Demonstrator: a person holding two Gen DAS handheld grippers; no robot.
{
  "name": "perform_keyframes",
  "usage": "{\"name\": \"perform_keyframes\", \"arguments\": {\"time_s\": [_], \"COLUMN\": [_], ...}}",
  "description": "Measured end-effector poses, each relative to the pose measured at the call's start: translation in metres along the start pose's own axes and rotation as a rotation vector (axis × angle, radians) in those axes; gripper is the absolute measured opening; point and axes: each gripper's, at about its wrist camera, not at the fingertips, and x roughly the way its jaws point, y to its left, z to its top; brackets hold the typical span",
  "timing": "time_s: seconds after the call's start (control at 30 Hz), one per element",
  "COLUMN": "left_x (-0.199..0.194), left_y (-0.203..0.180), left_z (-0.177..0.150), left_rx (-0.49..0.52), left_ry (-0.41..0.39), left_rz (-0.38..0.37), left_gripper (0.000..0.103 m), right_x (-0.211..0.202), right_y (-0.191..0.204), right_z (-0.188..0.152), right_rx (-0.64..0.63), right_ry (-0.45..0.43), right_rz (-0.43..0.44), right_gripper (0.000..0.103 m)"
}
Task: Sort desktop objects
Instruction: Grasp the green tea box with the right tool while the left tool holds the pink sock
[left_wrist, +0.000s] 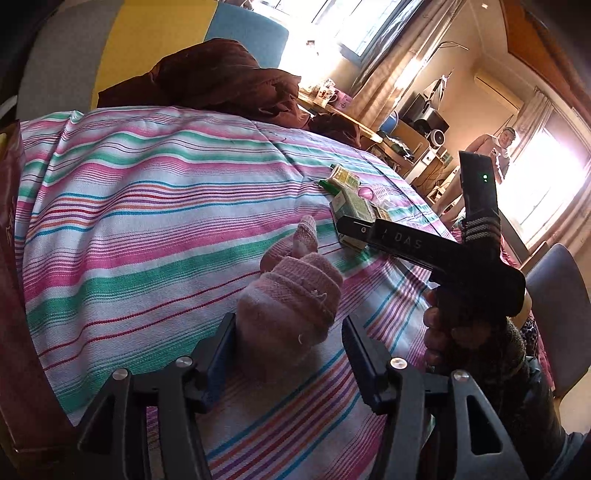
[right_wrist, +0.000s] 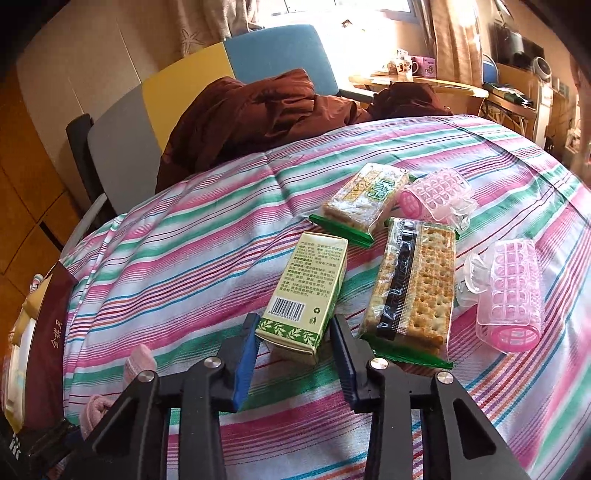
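On striped cloth (right_wrist: 221, 236), green box (right_wrist: 310, 291).

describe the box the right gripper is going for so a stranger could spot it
On the striped cloth, find the pile of snacks and pink rollers. The box lies nearest the open right gripper, left of the cracker pack. Only it is cardboard, green, with a barcode.

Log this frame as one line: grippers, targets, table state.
left gripper: open around pink sock | right gripper: open around green box | cracker packs, pink rollers unsorted on striped cloth
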Motion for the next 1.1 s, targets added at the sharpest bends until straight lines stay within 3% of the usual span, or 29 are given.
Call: {"name": "perform_keyframes", "arguments": {"time_s": [0.13, 0.23, 0.47, 0.57, 0.6, 0.63, 0.87, 0.93, 0.97, 1.1], "left_x": [0.001, 0.000, -0.014, -0.018, -0.018, -0.019, -0.017, -0.016, -0.016, -0.016], "left_y": [-0.005, -0.010, -0.012, -0.010, -0.009, -0.008, -0.006, -0.005, -0.005, -0.002], "left_z": [0.000, -0.002, -0.016, -0.017, -0.017, -0.016, -0.014, -0.013, -0.013, -0.008], "left_rx": [0.035, 0.059, 0.075, 0.063, 0.054, 0.045, 0.031, 0.029, 0.028, 0.021], "left_ry": [0.008, -0.002, -0.007, -0.009, -0.011, -0.012, -0.007, -0.006, -0.006, -0.015], "left_rz": [0.032, 0.074, 0.074, 0.055, 0.051, 0.047, 0.039, 0.036, 0.034, 0.040], "left_gripper": [0.056, 0.049, 0.044, 0.044, 0.046, 0.046, 0.051, 0.051, 0.051, 0.052], "right_x": [-0.007, -0.015, -0.027, -0.024, -0.023, -0.022, -0.011, -0.007, -0.005, 0.000], "right_y": [0.002, 0.008, 0.023, 0.024, 0.023, 0.023, 0.022, 0.021, 0.022, 0.029], "right_z": [-0.007, -0.017, -0.037, -0.035, -0.034, -0.033, -0.022, -0.019, -0.018, -0.018], "right_rx": [-0.030, -0.065, -0.162, -0.159, -0.151, -0.143, -0.119, -0.108, -0.106, -0.146], "right_ry": [0.004, 0.012, 0.027, 0.039, 0.040, 0.040, 0.043, 0.040, 0.043, 0.051], "right_rz": [0.041, 0.073, 0.109, 0.145, 0.151, 0.155, 0.125, 0.112, 0.105, 0.064], "right_gripper": [0.036, 0.036, 0.035, 0.042, 0.056, 0.063, 0.075, 0.091, 0.094, 0.095]}}
